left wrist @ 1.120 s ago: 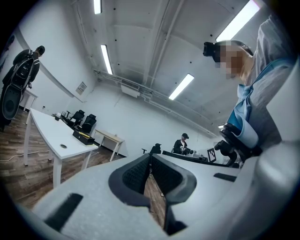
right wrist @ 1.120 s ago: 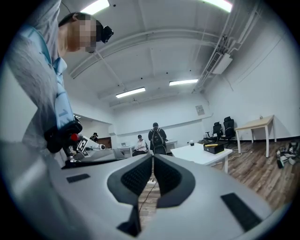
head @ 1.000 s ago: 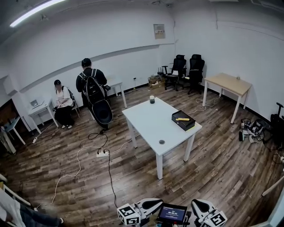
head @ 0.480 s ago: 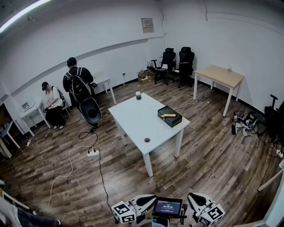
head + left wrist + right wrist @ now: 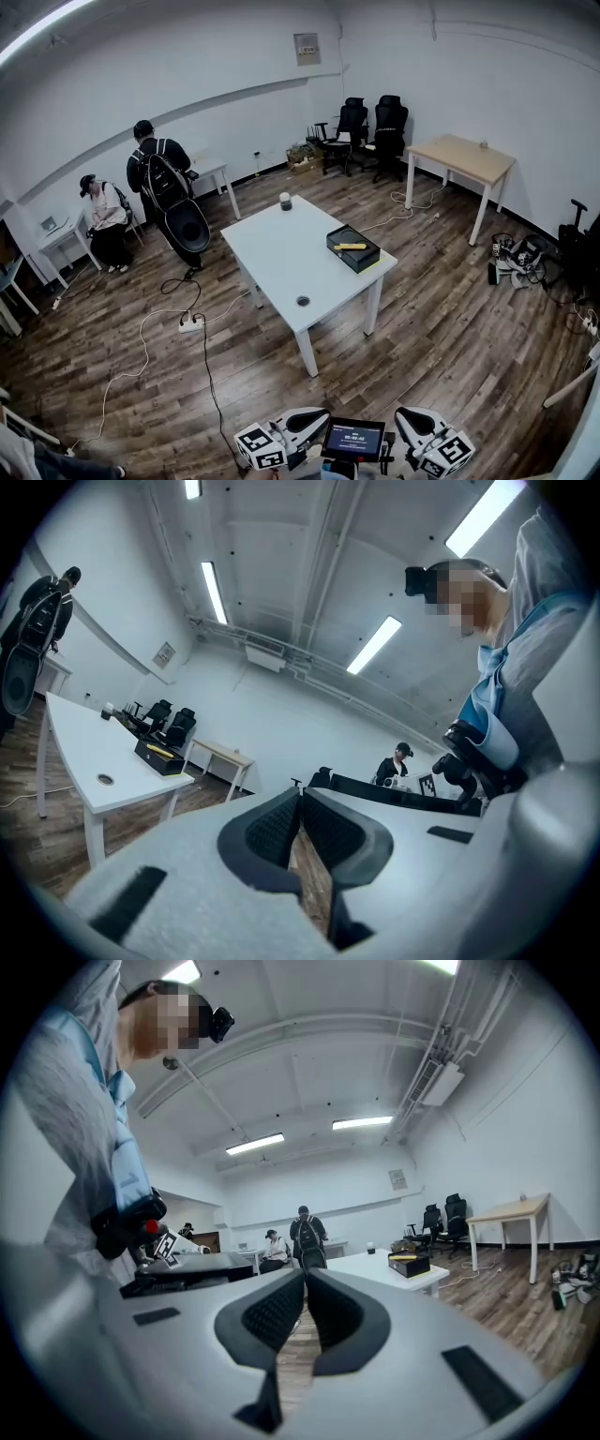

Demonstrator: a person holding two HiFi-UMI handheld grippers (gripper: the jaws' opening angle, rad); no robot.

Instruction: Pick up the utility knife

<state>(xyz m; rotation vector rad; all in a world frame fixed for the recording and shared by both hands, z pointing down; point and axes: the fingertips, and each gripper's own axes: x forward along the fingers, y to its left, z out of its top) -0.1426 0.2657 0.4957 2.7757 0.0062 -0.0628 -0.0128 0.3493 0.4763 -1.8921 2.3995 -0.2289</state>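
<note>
The yellow utility knife lies in a black box near the right edge of a white table in the middle of the room, well ahead of me. Both grippers are low at the bottom edge of the head view, far short of the table. My left gripper is shut with nothing between its jaws, and so is my right gripper. In the left gripper view the left gripper has the knife far off to its left. In the right gripper view the right gripper has the box off to its right.
A cup and a small round object also sit on the table. A screen is between my grippers. A power strip with cables lies on the floor to the left. Two people are at back left, with office chairs and a wooden table at back right.
The head view has shifted, so the white table and box now sit further left and lower in it. Both grippers stay shut at the bottom edge.
</note>
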